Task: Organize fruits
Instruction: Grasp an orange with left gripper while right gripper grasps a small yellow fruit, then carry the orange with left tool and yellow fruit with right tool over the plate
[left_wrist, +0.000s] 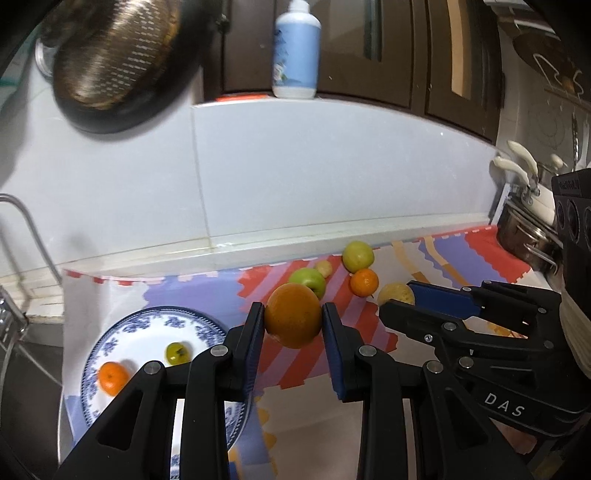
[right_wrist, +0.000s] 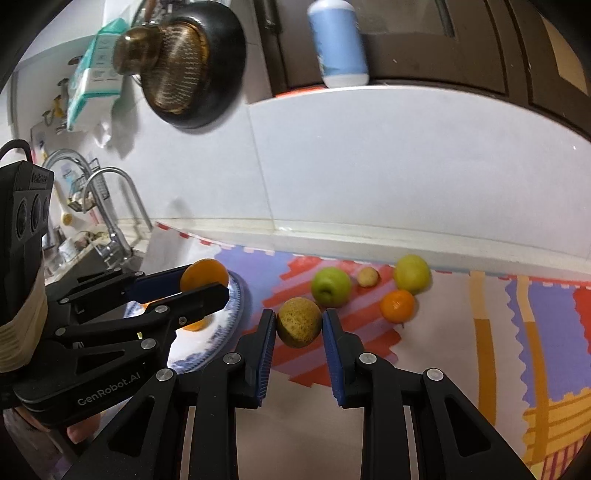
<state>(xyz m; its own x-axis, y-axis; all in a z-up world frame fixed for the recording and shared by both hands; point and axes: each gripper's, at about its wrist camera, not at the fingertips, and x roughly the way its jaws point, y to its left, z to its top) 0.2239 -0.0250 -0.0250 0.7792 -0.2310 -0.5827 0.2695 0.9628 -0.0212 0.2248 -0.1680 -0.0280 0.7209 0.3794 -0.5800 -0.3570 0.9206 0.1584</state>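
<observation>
Two fruits are up in the air at once, one per gripper. L gripper (left_wrist: 293, 323) is clamped on the big orange (left_wrist: 293, 320), pads pressing both its sides, fruit clear of the mat (left_wrist: 424, 254). R gripper (right_wrist: 299, 326) is clamped the same way on a speckled yellow-brown fruit (right_wrist: 298, 322), prob. a pear.

Landmark = blue-patterned plate (left_wrist: 110, 334). It lies on the mat's sink-side end, already carrying a small tangerine (left_wrist: 112, 377) and a small green fruit (left_wrist: 178, 352). W/ respect to the plate, the big orange hangs just past its rim on the side toward the loose fruit; in the R wrist view it reads over or just at the rim, can't tell which. The speckled fruit is further off on that same side, so L hand is the nearer one, and likely goes first.

Still loose on the mat, all well away from the plate toward the wall: green apple (right_wrist: 330, 286), yellow-green apple (right_wrist: 412, 274), second tangerine (right_wrist: 398, 304), a small pale fruit (right_wrist: 367, 277).

Judgement: a short carry plate-ward, lower, release. Round fruit, shallow plate, so it may roll into the two already there.
</observation>
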